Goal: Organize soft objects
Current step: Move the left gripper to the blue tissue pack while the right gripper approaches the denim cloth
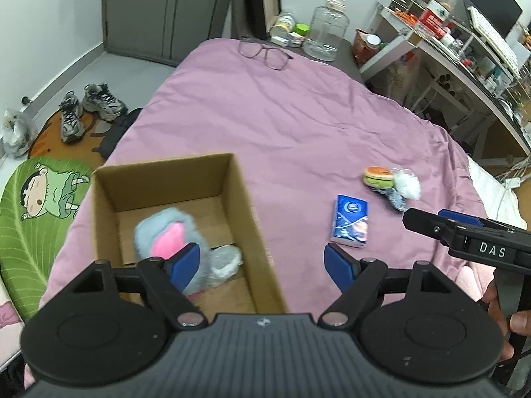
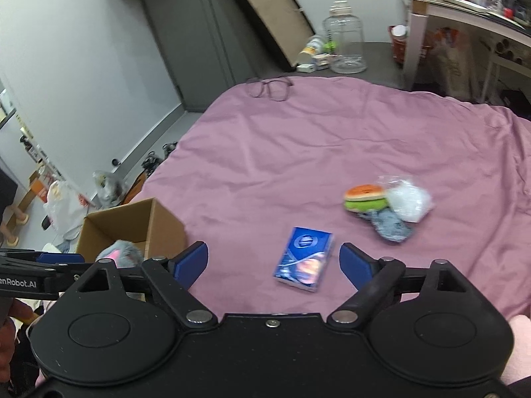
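An open cardboard box (image 1: pixel 244 199) stands on the pink bedspread at the near left; it also shows in the right wrist view (image 2: pixel 166 225). Inside lie a grey-and-pink plush (image 1: pixel 166 232) and a clear plastic bag (image 1: pixel 227 260). A blue tissue pack (image 1: pixel 351 220) (image 2: pixel 305 258) lies to the right of the box. Further right lie a plush hamburger (image 1: pixel 378 176) (image 2: pixel 365 197), a blue cloth piece (image 2: pixel 390 229) and a white bagged item (image 2: pixel 410 202). My left gripper (image 1: pixel 262 265) is open and empty over the box's right wall. My right gripper (image 2: pixel 273 263) is open and empty, just short of the tissue pack.
Glasses (image 1: pixel 264 53) lie at the bed's far edge, next to a clear jar (image 1: pixel 327 30) on a side table. A cluttered desk (image 1: pixel 464 49) stands on the right. Sneakers (image 1: pixel 88 107) and a green cartoon mat (image 1: pixel 33 219) lie on the floor on the left.
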`<state>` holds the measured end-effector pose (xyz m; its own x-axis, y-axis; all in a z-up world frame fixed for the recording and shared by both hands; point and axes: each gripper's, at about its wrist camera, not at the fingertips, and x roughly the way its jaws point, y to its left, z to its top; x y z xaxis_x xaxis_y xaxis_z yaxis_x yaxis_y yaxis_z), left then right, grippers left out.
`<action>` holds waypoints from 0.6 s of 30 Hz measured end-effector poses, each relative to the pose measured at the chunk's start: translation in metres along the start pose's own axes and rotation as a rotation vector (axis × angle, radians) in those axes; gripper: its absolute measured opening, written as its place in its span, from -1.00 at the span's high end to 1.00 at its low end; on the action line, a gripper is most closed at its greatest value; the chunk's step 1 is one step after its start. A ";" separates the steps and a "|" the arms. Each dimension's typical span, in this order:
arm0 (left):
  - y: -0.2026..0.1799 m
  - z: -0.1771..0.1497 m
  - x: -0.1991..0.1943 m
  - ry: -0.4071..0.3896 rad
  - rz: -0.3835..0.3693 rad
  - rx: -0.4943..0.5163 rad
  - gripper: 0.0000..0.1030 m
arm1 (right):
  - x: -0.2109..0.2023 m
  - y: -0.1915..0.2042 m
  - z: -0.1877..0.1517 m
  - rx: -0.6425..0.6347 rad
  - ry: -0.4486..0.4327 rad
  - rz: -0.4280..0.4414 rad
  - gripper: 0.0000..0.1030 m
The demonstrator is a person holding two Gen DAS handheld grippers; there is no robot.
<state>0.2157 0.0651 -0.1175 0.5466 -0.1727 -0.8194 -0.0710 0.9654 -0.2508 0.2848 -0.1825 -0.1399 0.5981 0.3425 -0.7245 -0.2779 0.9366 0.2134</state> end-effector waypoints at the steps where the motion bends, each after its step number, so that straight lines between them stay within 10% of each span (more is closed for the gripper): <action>1: -0.004 0.001 0.001 0.001 -0.001 0.007 -0.56 | -0.001 -0.005 0.000 0.006 -0.003 -0.002 -0.68; 18: -0.069 0.018 0.047 0.054 -0.015 0.076 -0.56 | 0.016 -0.091 -0.005 0.146 0.004 -0.052 -0.62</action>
<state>0.2618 -0.0063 -0.1296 0.5012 -0.1958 -0.8429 0.0020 0.9743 -0.2251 0.3161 -0.2625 -0.1744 0.6058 0.2933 -0.7396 -0.1339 0.9539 0.2686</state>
